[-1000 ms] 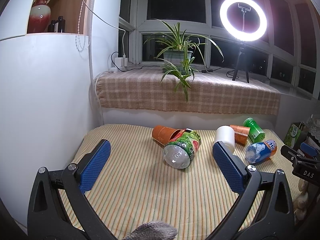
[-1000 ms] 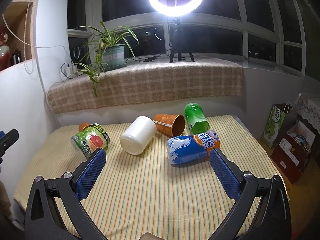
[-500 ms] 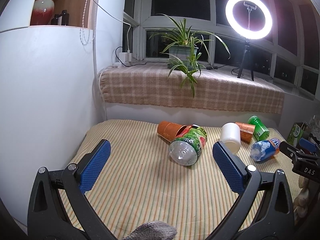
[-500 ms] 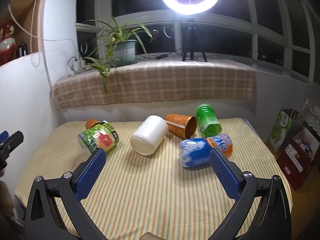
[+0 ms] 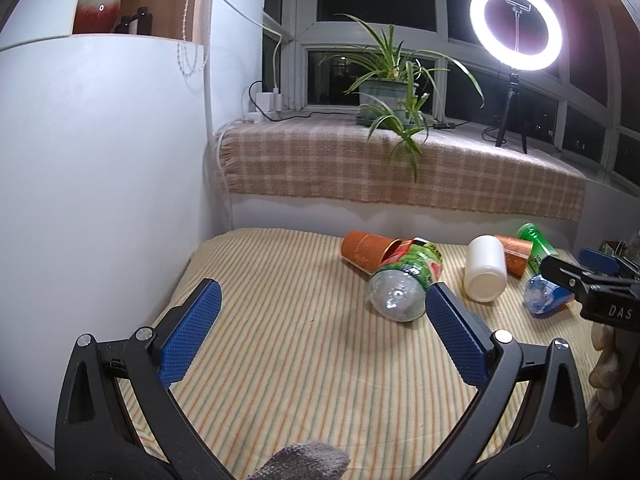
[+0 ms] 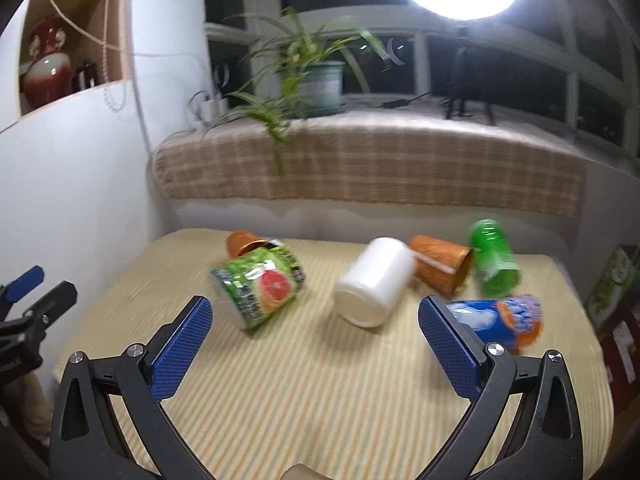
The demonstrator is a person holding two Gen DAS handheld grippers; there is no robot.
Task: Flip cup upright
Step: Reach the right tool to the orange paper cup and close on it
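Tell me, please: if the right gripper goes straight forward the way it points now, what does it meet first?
Most likely the white cup, lying on its side just right of centre between the open right gripper fingers. The picture is blurred, so depth is uncertain.

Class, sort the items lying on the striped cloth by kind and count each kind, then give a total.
Orange cups: 2
White cups: 1
Green bottles: 2
Blue bottles: 1
Total: 6
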